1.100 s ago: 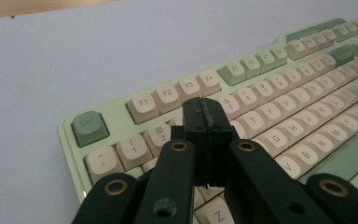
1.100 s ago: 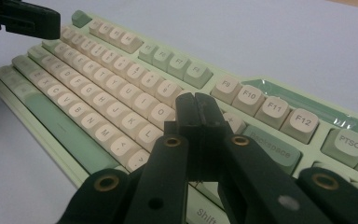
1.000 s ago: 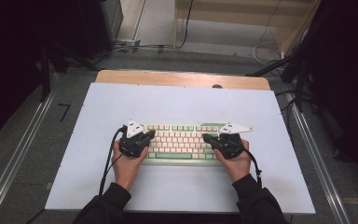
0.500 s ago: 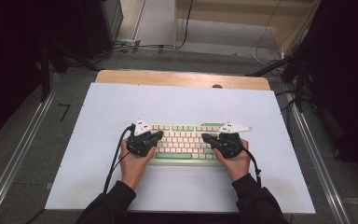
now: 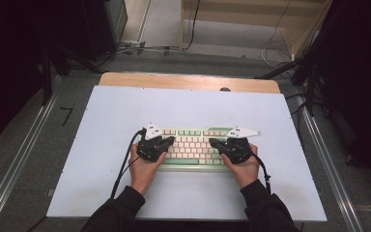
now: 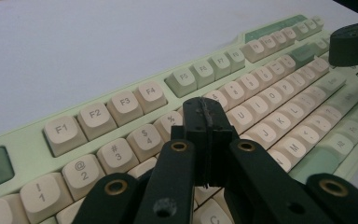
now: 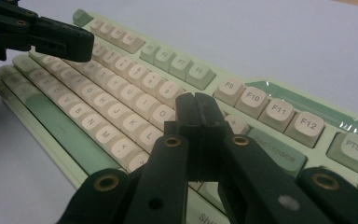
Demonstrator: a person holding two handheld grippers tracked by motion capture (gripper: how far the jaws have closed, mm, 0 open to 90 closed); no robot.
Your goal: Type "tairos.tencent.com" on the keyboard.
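Note:
A pale green keyboard (image 5: 193, 145) with cream keys lies in the middle of the white table top (image 5: 183, 108). My left gripper (image 5: 169, 141) is over its left end, jaws shut with nothing between them. In the left gripper view, the left gripper (image 6: 206, 109) hovers above the number row near the 5 key of the keyboard (image 6: 121, 105). My right gripper (image 5: 213, 142) is over the right part, also shut and empty. In the right gripper view, the right gripper (image 7: 196, 105) sits above the keys left of Backspace on the keyboard (image 7: 270, 112). The two tips point toward each other.
A wooden strip (image 5: 188, 81) runs along the table's far edge, with a small dark spot (image 5: 224, 89) on it. Metal rails (image 5: 14, 169) flank both sides. Cables (image 5: 140, 48) lie on the floor beyond. Bare white surface surrounds the keyboard.
My left gripper has slid a little to the right, further over the keyboard's left keys. The right gripper has barely moved.

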